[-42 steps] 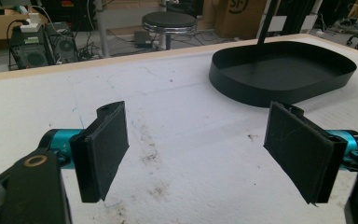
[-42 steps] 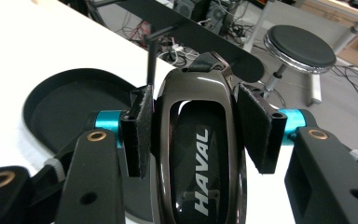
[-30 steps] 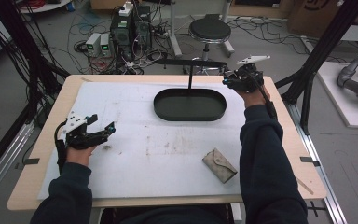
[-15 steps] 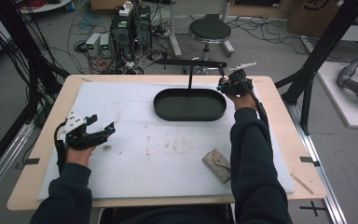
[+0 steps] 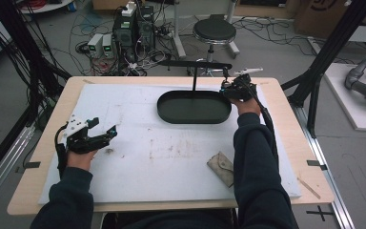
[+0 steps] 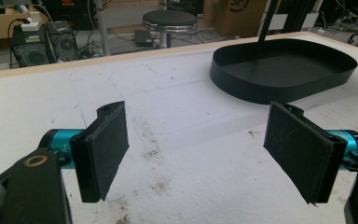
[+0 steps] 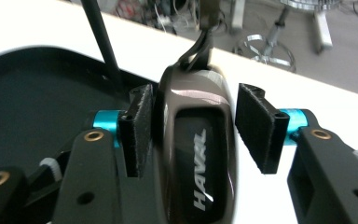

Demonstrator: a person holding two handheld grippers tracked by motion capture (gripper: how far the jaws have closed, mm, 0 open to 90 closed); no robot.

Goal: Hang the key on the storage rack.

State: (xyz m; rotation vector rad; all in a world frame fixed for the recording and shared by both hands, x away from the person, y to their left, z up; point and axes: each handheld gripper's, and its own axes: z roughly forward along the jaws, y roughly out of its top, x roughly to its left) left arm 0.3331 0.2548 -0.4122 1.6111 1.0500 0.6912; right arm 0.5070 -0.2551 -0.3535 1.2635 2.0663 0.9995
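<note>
Workshop floor behind the table [image 5: 286, 143]: cables, power boxes, a round black stool [image 5: 214, 31], black frame posts. Wooden table top carries a stained white mat [image 5: 138, 143].

Far left: left gripper [image 5: 102, 136] just above the mat, released, jaws spread wide with bare mat between them in the left gripper view; nothing held. Its own view [image 6: 196, 149] looks toward the tray.

Centre: black oval tray [image 5: 169, 112] with low wall, empty inside; thin black upright post [image 5: 194, 78] at its far edge carrying a horizontal bar.

Lower right of centre: tan pouch [image 5: 221, 167] lying flat on the mat, just beside the right sleeve.

Right: right gripper [image 5: 228, 88] at the tray's right end. In the right gripper view [image 7: 200, 130], a dark glossy key fob [image 7: 196, 140] marked HAVAL hangs from a strap between the jaws. Left pad touches it; right pad stands apart. Not clenched.
</note>
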